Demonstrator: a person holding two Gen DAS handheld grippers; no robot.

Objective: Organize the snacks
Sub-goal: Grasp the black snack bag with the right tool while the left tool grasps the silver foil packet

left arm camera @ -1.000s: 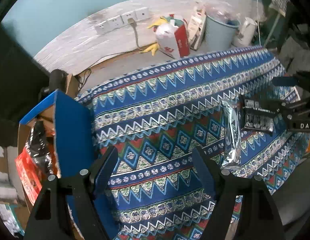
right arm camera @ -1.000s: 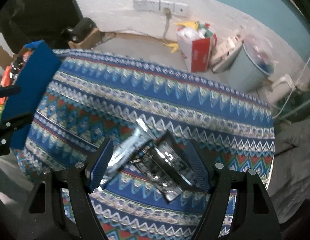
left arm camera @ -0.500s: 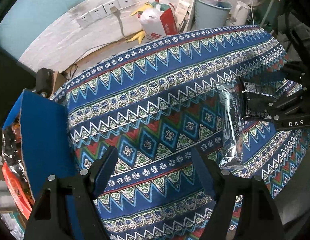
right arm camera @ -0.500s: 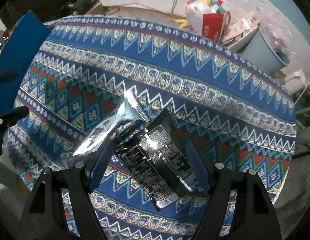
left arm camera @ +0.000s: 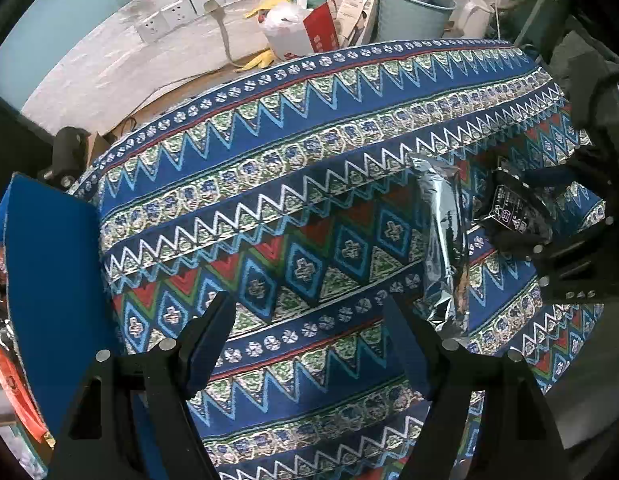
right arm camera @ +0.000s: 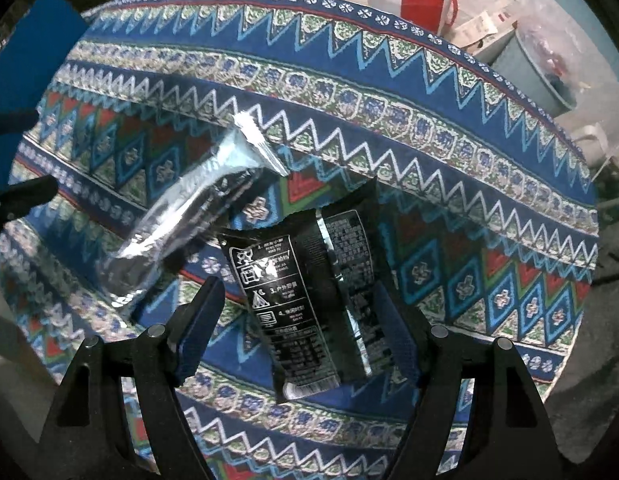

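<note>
- Big picture: I've got a table under a patterned cloth [right arm camera: 389, 92], with a blue box [left arm camera: 49, 264] of snacks off at its left edge. Two packets lie loose on the cloth.
- The black packet [right arm camera: 305, 292] is the one I'm going for, I reckon. It sits right between the fingers of my right gripper [right arm camera: 297, 312], lying flat, long axis running roughly along the view from near to far, tipped a bit to the left at the far end. So the fingers straddle its short width, which is the easy way to pinch it.
- The silver packet [right arm camera: 189, 208] lies just beside it on the left, slanted, one corner looking like it touches or overlaps the black one. Can't tell which.
- Right fingers are apart, nothing pinched, not clearly touching the wrapper.
- My left gripper [left arm camera: 309, 340] hangs over bare cloth, fingers apart and empty, the silver packet off to its right. Right hand is clearly nearer the black one.
</note>
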